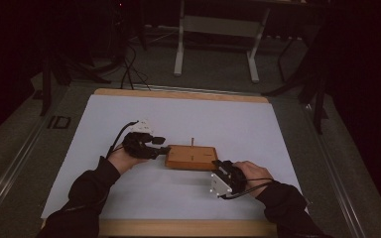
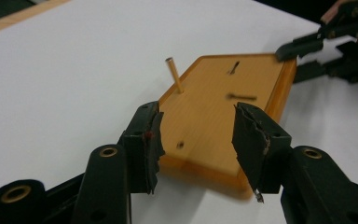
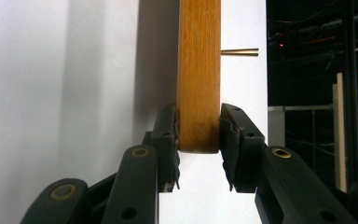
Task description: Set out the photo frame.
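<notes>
I see the wooden board (image 1: 191,157) mid-counter (image 1: 129,198) on white sheet, thin peg (image 2: 174,75) stuck upright in its top. My right hand-held gripper (image 3: 199,135) is clamped on the board's edge. Left hand-held gripper (image 2: 196,140) gapes at opp. end, pads not touching wood.

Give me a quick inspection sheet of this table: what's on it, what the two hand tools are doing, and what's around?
Surface: white sheet on a wooden table, bare apart from the job.
Job's things: wooden board with one thin peg standing upright.
Clutter: nothing seen.
Grippers: right gripper clamps the board's edge; left gripper open, jaws either side of the opposite end.
Cables: one trails from each gripper; more lie on the floor.
Surroundings: dark room, grey table frame behind.
</notes>
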Demonstrator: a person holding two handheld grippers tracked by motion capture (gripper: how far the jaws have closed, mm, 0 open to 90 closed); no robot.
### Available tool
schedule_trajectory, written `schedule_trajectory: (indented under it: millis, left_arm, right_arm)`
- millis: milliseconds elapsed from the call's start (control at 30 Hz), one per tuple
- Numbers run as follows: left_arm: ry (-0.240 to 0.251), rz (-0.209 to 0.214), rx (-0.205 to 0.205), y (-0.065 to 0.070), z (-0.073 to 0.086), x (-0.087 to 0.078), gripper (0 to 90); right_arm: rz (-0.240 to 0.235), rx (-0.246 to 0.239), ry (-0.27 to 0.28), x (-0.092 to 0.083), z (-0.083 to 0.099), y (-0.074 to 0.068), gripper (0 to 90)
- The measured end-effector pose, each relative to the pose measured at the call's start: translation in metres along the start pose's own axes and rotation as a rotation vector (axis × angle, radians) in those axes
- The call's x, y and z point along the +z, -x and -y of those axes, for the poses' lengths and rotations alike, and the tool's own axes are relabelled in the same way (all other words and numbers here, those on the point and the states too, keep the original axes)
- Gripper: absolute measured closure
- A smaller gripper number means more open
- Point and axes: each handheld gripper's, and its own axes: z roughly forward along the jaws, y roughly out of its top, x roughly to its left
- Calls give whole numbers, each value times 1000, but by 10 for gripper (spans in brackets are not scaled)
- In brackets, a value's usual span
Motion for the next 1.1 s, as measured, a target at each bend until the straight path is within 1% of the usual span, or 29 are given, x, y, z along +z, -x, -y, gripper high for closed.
schedule_trajectory:
  millis: [67,167,200,233,300,333,367,433,467,533,600,667,733,833,867,933,967,1033,1100]
  left_arm:
    - [1,-15,-4,0,5,-7,518]
    - [-6,-21,-9,1,14,-13,518]
    - [-11,-16,-13,2,17,-15,518]
    - [-14,-21,-15,3,20,-16,518]
    - [-23,-22,-10,5,25,-18,517]
    - [-22,-35,-2,7,27,-19,518]
    - [-20,-39,0,9,30,-20,518]
    - [-20,-31,-1,14,33,-21,518]
    - [-28,-28,5,16,35,-21,517]
    - [-35,-25,2,20,38,-21,501]
    - [-37,-24,5,23,41,-22,501]
    - [-40,-21,-1,26,45,-23,501]
    - [-44,-35,2,30,49,-23,501]
    - [-53,-38,0,36,55,-22,497]
    - [-54,-31,-3,38,57,-21,479]
    - [-59,-23,-7,42,60,-20,479]
    - [-56,-14,-11,43,62,-20,478]
    - [-64,-13,-9,46,64,-19,459]
    - [-59,-8,-11,48,67,-19,459]
  right_arm:
    - [-15,7,9,0,0,5,689]
    - [-44,24,17,0,2,13,689]
    - [-47,25,16,0,2,14,690]
    - [-52,29,19,0,3,17,689]
    - [-70,33,17,0,3,21,690]
    - [-80,32,20,0,3,24,690]
    - [-88,39,19,0,3,26,691]
    - [-90,46,21,0,4,31,694]
    - [-92,49,23,1,5,33,696]
    - [-111,66,26,1,6,38,695]
    - [-122,69,26,2,6,44,697]
    - [-145,83,29,3,7,52,699]
    - [-164,98,42,5,9,59,699]
    - [-206,128,52,8,13,70,697]
    - [-222,139,53,9,13,74,697]
    - [-247,147,53,10,14,80,696]
    - [-258,160,50,11,15,83,696]
    - [-281,183,50,13,16,89,695]
    - [-306,214,48,16,17,96,692]
